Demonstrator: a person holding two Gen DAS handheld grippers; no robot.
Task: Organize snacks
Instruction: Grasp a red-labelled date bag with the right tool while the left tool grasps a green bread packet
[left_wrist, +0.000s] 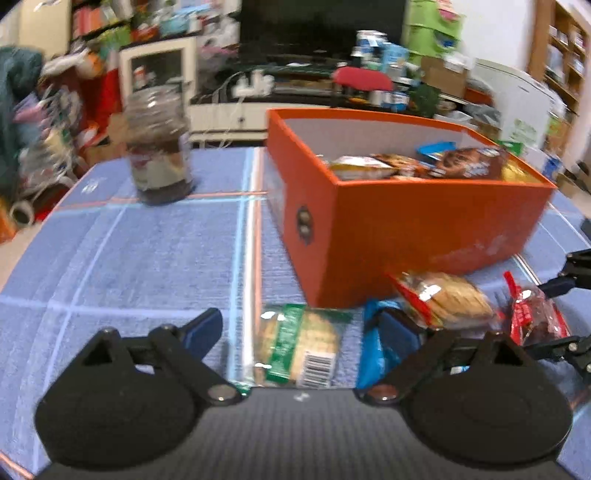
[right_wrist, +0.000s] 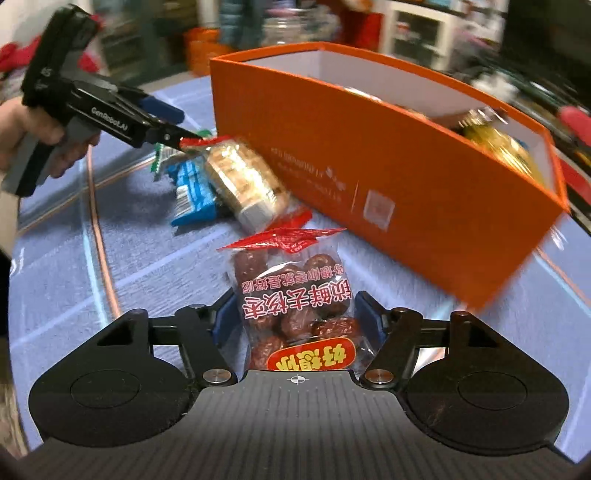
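Note:
An orange box (left_wrist: 424, 225) with several snacks inside stands on the blue cloth; it also shows in the right wrist view (right_wrist: 369, 155). My left gripper (left_wrist: 299, 328) is open over a green-labelled cracker pack (left_wrist: 299, 347), with a blue packet (left_wrist: 376, 350) by its right finger. A red-edged biscuit pack (left_wrist: 450, 299) lies just beyond. My right gripper (right_wrist: 295, 314) is closed around a bag of red dates (right_wrist: 295, 302). In the right wrist view the left gripper (right_wrist: 173, 129) reaches over the biscuit pack (right_wrist: 243, 181) and blue packet (right_wrist: 192, 195).
A glass jar (left_wrist: 159, 147) with dark contents stands at the far left of the blue checked tablecloth (left_wrist: 147, 258). Cluttered shelves, a TV stand and boxes fill the room behind the table.

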